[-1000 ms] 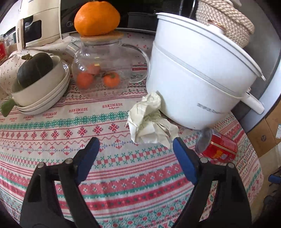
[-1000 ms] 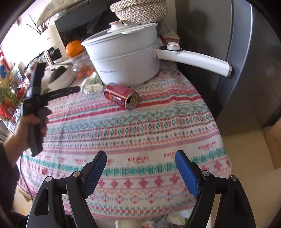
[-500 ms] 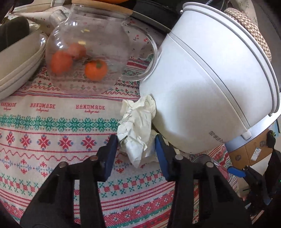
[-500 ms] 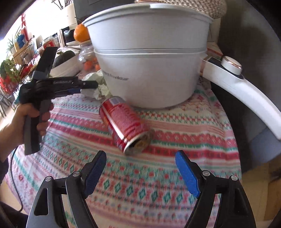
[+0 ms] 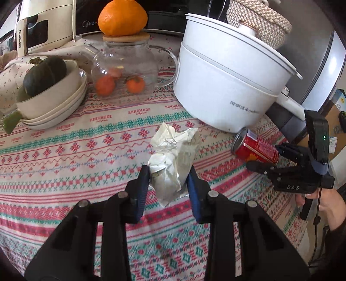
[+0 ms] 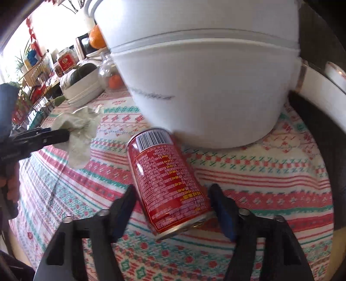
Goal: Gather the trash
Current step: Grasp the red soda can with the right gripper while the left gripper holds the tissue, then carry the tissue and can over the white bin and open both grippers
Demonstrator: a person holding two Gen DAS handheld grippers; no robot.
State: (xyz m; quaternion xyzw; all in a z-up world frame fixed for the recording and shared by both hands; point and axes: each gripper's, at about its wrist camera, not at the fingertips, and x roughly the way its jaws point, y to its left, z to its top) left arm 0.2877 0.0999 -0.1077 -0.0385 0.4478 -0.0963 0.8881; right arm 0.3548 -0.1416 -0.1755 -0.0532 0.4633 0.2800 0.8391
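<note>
Left gripper [image 5: 168,179]: jaws have just been closing, now clamped on the one crumpled paper wad [image 5: 173,160], lifted a little off the tablecloth [image 5: 64,155], mid-table. Right gripper [image 6: 173,207]: jaws have just been closing, one either side of the single red can [image 6: 166,186]; a thin gap shows at the right pad, contact uncertain. Can lies on its side, smooth printed metal, just beside the white pot [image 5: 227,86] near the table's right edge. Toward the far edge: one glass teapot [image 5: 127,69] holding two small oranges, one large orange [image 5: 122,17] on its lid, stacked bowls [image 5: 54,101] with a dark squash. Open cloth toward the near edge.
</note>
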